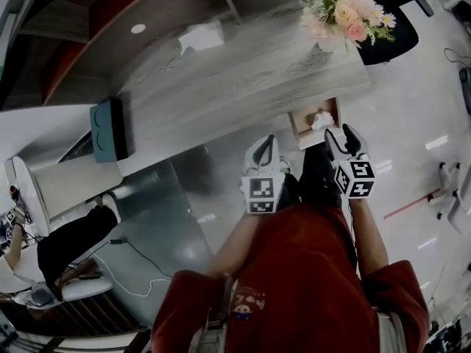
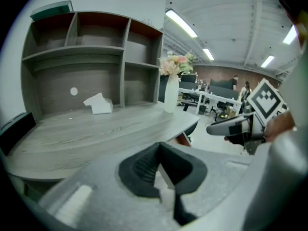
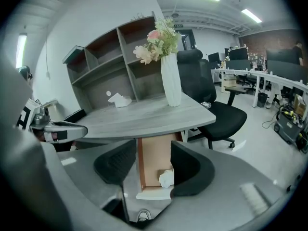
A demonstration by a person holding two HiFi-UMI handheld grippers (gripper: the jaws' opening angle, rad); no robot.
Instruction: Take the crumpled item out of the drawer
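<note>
A crumpled white item (image 1: 321,120) lies at the front of an open wooden drawer (image 1: 298,123) under the grey desk (image 1: 243,79). My right gripper (image 1: 341,131) hangs just in front of the drawer, jaws open and empty. In the right gripper view the drawer (image 3: 154,160) and the crumpled item (image 3: 166,178) show between the open jaws of the right gripper (image 3: 154,146), still apart from them. My left gripper (image 1: 268,142) is to the left of the drawer, with its tips together. The left gripper (image 2: 160,146) faces the desk top (image 2: 96,129) and holds nothing.
A white vase of flowers (image 1: 346,9) stands on the desk's right end, a tissue box (image 1: 200,35) near the shelf unit. A black office chair (image 3: 216,114) stands right of the drawer. A teal box (image 1: 110,129) and a seated person (image 1: 73,241) are at the left.
</note>
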